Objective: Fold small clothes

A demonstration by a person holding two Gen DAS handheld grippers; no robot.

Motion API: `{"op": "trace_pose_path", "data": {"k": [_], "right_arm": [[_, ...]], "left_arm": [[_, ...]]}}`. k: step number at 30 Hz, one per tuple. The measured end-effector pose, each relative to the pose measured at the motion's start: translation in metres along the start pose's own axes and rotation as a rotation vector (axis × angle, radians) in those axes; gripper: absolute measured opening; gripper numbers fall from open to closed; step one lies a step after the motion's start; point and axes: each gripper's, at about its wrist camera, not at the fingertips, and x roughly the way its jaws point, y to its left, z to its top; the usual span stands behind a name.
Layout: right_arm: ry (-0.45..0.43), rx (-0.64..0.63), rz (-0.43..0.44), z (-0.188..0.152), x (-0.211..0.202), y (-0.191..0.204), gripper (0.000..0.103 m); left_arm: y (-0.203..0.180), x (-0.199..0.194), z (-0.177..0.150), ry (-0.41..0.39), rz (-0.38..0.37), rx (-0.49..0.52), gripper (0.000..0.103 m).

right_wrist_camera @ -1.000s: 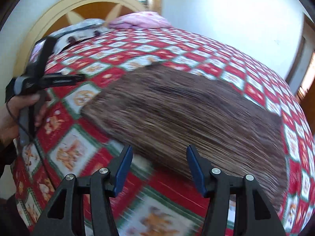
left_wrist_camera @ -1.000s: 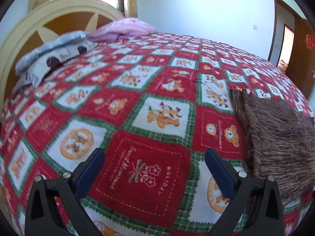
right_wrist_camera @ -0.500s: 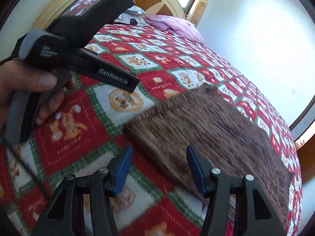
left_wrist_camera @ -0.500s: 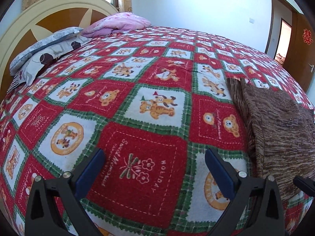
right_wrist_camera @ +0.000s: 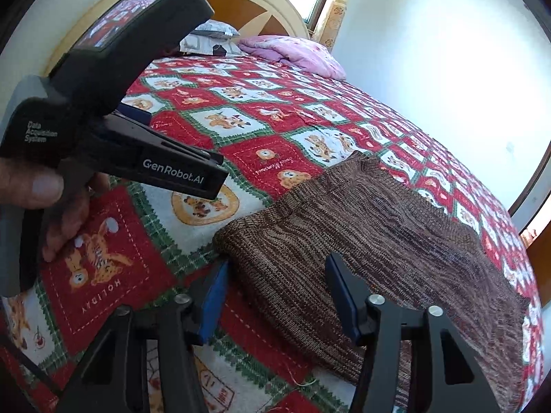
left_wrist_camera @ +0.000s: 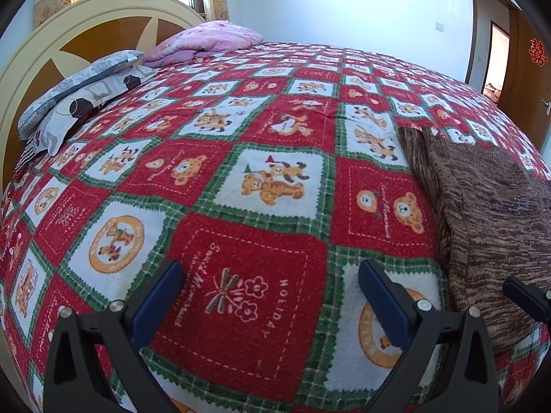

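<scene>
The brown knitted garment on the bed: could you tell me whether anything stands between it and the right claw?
Nothing visible does. The right claw is closing, with the near edge of the brown knitted garment already between its jaws.

Open bedspread [left_wrist_camera: 261,158] ahead; pillows [left_wrist_camera: 79,96] crowd the headboard [left_wrist_camera: 41,55].
</scene>
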Motion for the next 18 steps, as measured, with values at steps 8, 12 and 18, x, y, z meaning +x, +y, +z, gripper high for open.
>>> {"op": "trace_pose_path", "data": {"k": [8,12,18], "right_arm": [[-0.028,0.033,0.048,-0.006,0.0,-0.002,0.041],[-0.037,0.038,0.06,-0.008,0.001,-0.002,0.037],[-0.052,0.033,0.054,-0.012,0.0,0.0,0.037]], "left_arm": [[-0.009,0.004,0.007,0.035,-0.016,0.051,0.103],[-0.011,0.006,0.022,0.03,-0.165,0.032,0.103],[-0.03,0.02,0.053,-0.005,-0.346,0.002,0.103]]}}
